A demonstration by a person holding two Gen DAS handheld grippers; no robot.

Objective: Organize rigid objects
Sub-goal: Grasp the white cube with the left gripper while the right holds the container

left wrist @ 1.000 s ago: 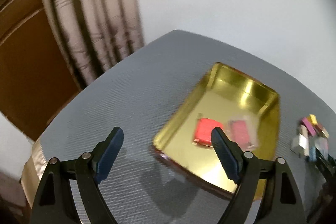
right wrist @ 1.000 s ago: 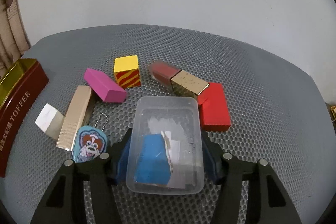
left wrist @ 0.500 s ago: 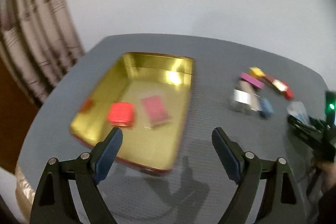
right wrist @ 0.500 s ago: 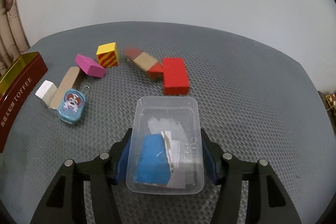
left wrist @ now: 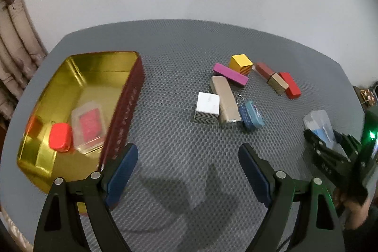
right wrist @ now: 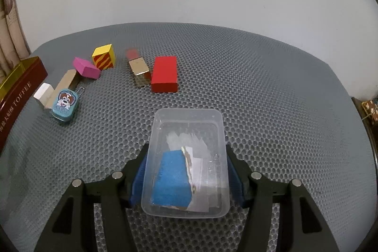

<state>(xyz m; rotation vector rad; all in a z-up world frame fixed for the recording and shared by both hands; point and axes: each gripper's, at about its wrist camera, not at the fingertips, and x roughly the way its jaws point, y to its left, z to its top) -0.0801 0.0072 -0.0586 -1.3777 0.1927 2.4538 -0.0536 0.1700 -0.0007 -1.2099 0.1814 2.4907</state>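
Observation:
My right gripper (right wrist: 186, 171) is shut on a clear plastic box (right wrist: 189, 131) with a blue card inside, held above the grey mat. That box (left wrist: 319, 124) also shows at the far right of the left wrist view. My left gripper (left wrist: 187, 165) hangs open and empty over bare mat. Ahead of it lies a cluster: white block (left wrist: 208, 103), beige bar (left wrist: 225, 96), pink block (left wrist: 230, 74), yellow striped cube (left wrist: 241, 63), blue dog tin (left wrist: 251, 113), gold-and-red bar (left wrist: 271, 77), red block (left wrist: 290, 84). The gold toffee tin (left wrist: 78, 67) at left holds a red case (left wrist: 60, 139) and a clear box with a pink card (left wrist: 88, 126).
A curtain (left wrist: 14, 44) hangs beyond the table's left edge and a pale wall stands behind. The person's hand (left wrist: 354, 214) holds the right gripper at the right edge. The grey mat (right wrist: 271, 98) stretches right of the blocks.
My left gripper has swung right, so the gold tin slid from centre to the left and the block cluster came into view. My right gripper drew back from the blocks, carrying the clear box.

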